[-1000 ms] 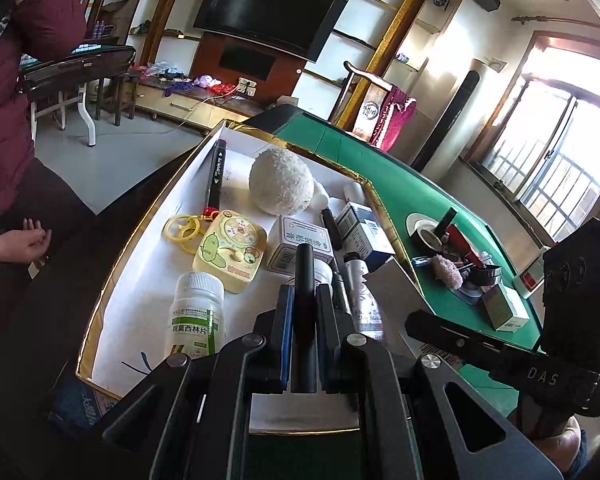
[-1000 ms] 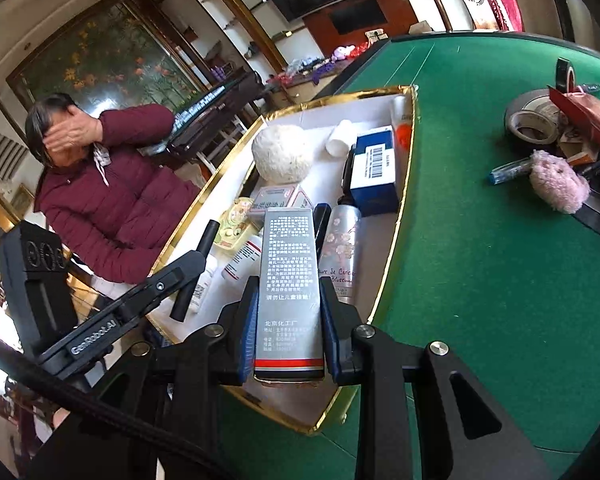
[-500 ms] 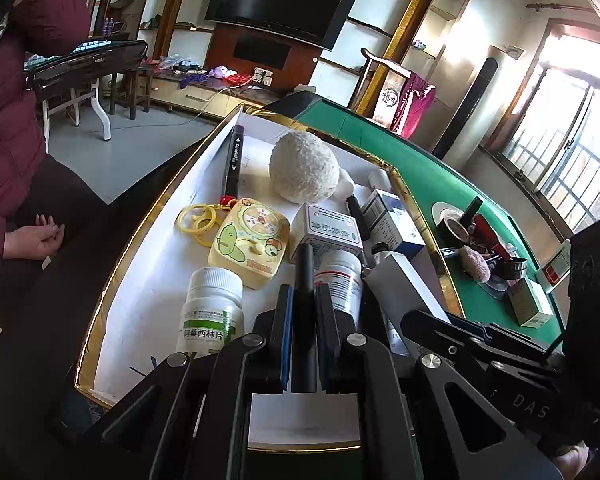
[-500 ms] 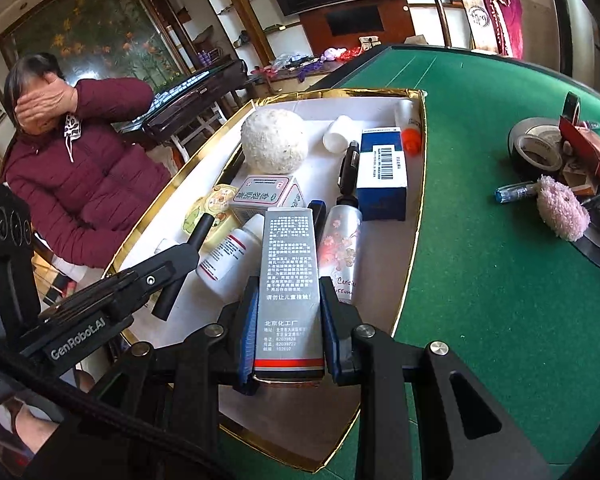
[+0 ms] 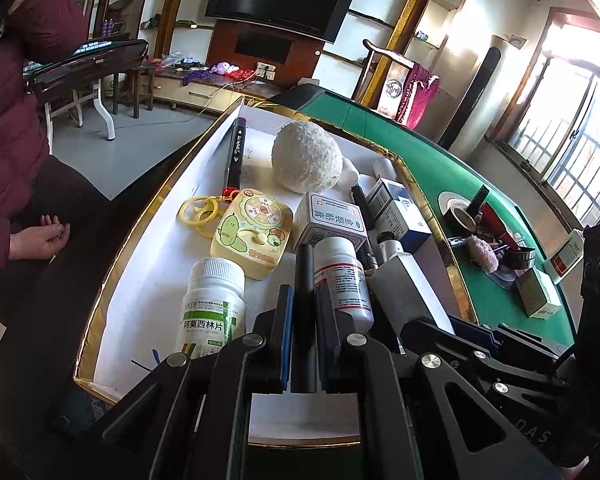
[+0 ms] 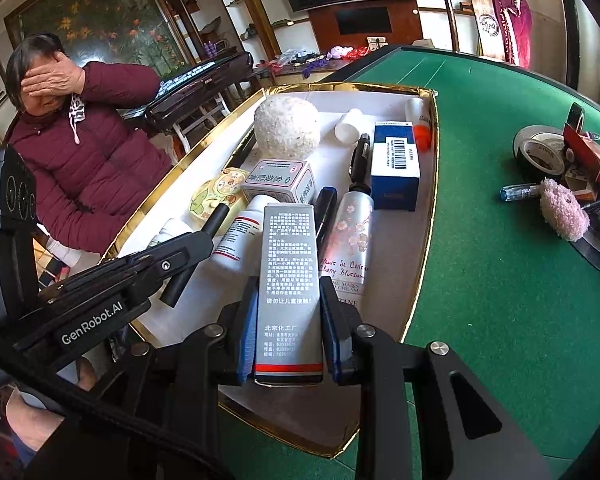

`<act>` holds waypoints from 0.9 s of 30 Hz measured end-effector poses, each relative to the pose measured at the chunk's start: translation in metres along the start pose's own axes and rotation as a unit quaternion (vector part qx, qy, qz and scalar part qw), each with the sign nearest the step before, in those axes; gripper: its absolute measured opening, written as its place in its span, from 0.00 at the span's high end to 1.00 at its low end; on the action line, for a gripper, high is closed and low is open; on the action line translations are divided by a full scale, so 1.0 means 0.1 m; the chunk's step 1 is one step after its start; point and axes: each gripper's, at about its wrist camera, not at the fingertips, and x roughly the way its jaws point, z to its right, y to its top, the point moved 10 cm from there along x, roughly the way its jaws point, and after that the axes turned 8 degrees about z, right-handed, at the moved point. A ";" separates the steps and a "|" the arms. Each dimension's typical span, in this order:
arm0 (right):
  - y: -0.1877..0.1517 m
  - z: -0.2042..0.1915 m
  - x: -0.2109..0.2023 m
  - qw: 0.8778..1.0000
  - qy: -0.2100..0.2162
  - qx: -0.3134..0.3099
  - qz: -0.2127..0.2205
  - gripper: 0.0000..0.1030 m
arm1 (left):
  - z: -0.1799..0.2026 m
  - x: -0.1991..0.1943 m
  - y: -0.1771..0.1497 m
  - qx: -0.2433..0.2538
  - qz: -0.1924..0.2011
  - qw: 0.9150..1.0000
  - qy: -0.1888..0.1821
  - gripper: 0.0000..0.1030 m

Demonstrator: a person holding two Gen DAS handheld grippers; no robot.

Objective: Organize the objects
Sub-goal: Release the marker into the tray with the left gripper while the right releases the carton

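A black pen (image 5: 304, 280) was clamped in the left gripper (image 5: 305, 316); a grey box (image 6: 288, 280) was gripped by the right gripper (image 6: 288, 324). Both were held over the gold-rimmed tray (image 6: 430, 216).

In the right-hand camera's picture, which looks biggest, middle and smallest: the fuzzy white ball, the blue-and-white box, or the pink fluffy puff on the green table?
1. Fuzzy white ball
2. Blue-and-white box, close behind the ball in the tray, so their order is unsure
3. Pink fluffy puff, clearly smallest
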 end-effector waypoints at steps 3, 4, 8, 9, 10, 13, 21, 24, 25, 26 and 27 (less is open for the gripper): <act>0.01 0.00 -0.01 1.000 -0.002 -0.002 0.000 0.75 | -0.01 0.00 0.00 -0.002 -0.001 1.000 -0.002 0.92; 0.01 0.00 -0.02 1.000 -0.002 -0.002 0.001 0.74 | -0.01 0.00 0.01 -0.004 -0.002 1.000 -0.003 0.92; 0.01 -0.01 -0.03 1.000 -0.004 -0.004 0.002 0.71 | 0.00 -0.01 0.01 -0.003 -0.006 1.000 -0.005 0.92; 0.01 -0.01 -0.04 1.000 -0.002 -0.004 0.003 0.71 | 0.00 -0.01 0.01 -0.002 -0.006 1.000 -0.005 0.92; 0.02 -0.01 -0.05 1.000 -0.001 -0.003 0.005 0.71 | 0.01 -0.02 0.01 -0.002 -0.006 1.000 -0.006 0.92; 0.06 -0.02 -0.10 1.000 0.005 0.002 0.015 0.71 | 0.02 -0.03 0.01 -0.003 -0.009 1.000 -0.008 0.92; 0.19 0.07 -0.31 0.999 0.015 0.014 0.047 0.65 | 0.05 -0.11 0.01 -0.004 -0.011 1.000 -0.004 0.92; 0.27 0.23 -0.48 0.997 0.010 0.025 0.066 0.62 | 0.13 -0.18 0.05 0.004 -0.009 1.000 -0.007 0.90; 0.30 0.33 -0.56 0.997 0.005 0.028 0.074 0.58 | 0.17 -0.19 0.06 0.008 -0.009 1.000 -0.008 0.89; 0.32 0.43 -0.66 0.996 0.000 0.031 0.084 0.56 | 0.26 -0.21 0.09 0.015 -0.008 1.000 -0.013 0.84; 0.36 0.54 -0.75 0.995 -0.009 0.033 0.093 0.52 | 0.35 -0.23 0.12 0.022 -0.006 1.000 -0.019 0.78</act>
